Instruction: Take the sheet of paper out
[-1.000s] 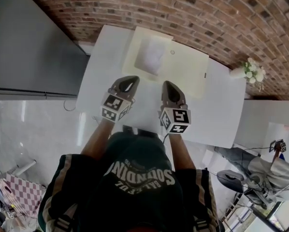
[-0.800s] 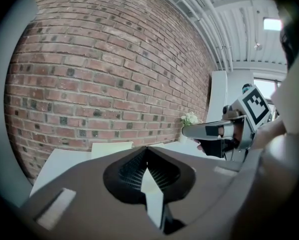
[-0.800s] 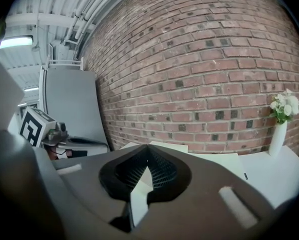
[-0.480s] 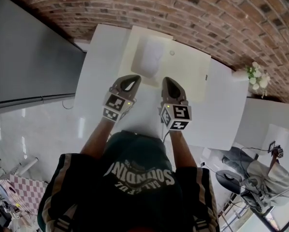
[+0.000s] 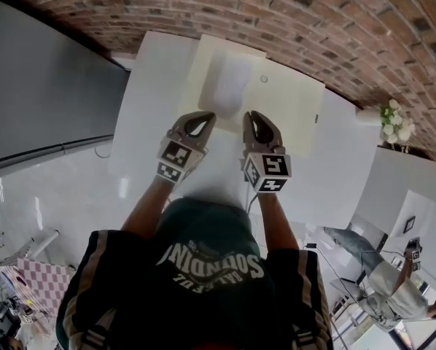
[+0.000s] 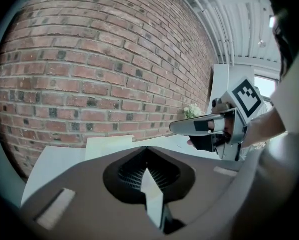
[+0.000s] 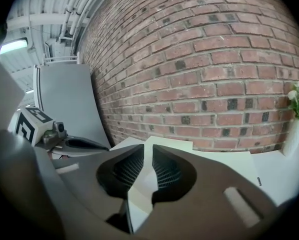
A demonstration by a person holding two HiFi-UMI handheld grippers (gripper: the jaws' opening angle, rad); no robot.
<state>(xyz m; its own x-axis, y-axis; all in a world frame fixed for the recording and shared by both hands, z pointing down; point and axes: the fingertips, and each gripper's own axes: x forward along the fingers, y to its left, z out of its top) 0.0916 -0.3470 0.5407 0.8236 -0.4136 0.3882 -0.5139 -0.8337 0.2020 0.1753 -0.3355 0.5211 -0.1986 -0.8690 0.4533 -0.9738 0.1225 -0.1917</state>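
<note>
Closest in, the right gripper (image 7: 148, 153) has just been opening its jaws: a narrow gap now stands between the tips, with nothing in it. The left gripper (image 6: 147, 149) has its tips pressed together, empty. Both have edged forward to the near edge of the cream folder (image 5: 291, 108) on the white table (image 5: 149, 100). There the sheet of paper (image 5: 229, 82) shows as a paler patch, in or on the folder I cannot tell. The reach for it looks about to begin. Beyond stand a brick wall (image 5: 313, 13), a vase of flowers (image 5: 393, 119) at right and a grey panel (image 5: 43, 79) at left.
</note>
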